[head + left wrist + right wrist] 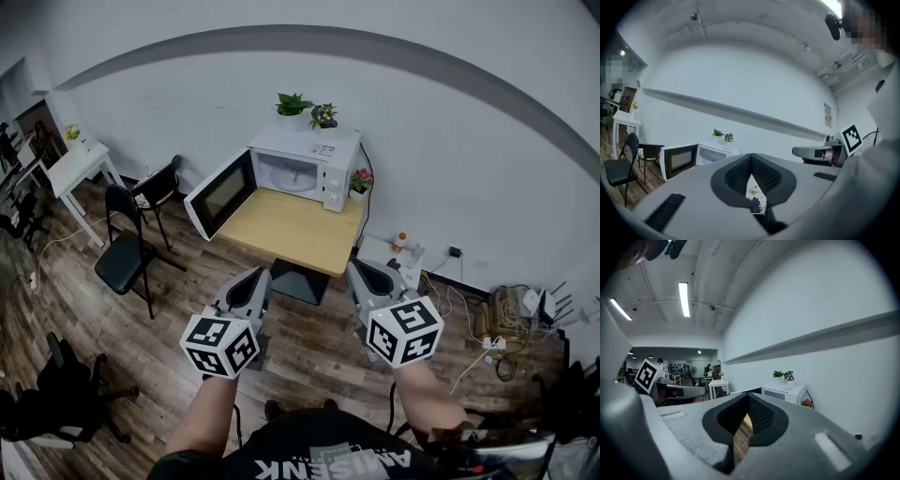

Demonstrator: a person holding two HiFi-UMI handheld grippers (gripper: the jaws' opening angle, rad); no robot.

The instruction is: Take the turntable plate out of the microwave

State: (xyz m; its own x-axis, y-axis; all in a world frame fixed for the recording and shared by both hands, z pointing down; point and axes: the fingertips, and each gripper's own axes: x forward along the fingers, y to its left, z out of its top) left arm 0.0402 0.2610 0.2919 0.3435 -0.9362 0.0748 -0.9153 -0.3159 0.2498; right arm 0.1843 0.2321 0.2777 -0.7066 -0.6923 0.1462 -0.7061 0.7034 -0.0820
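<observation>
white and boxy, the microwave (305, 169) stands at the back of the wooden tabletop (291, 230), against the wall (450, 141), with its door (220, 194) swung fully open to the left. the turntable plate (287, 184) sits inside on the cavity floor; at this range it is only a pale shape and we cannot make out its rim. we stand well apart from the tabletop, over the plank floor (187, 300). the left hand-held gripper (255, 279) and the right hand-held gripper (364, 274) are side by side in front of us, both aimed roughly at the microwave. each gripper view shows its jaws pressed together with nothing between them, so both are closed and empty. we judge the task to be at its very start: the approach, with the door already out of the way. the next move calls for walking up to the tabletop, opening one gripper's jaws, reaching level into the cavity and taking the plate by its edge, then lifting it a little before drawing it out.
</observation>
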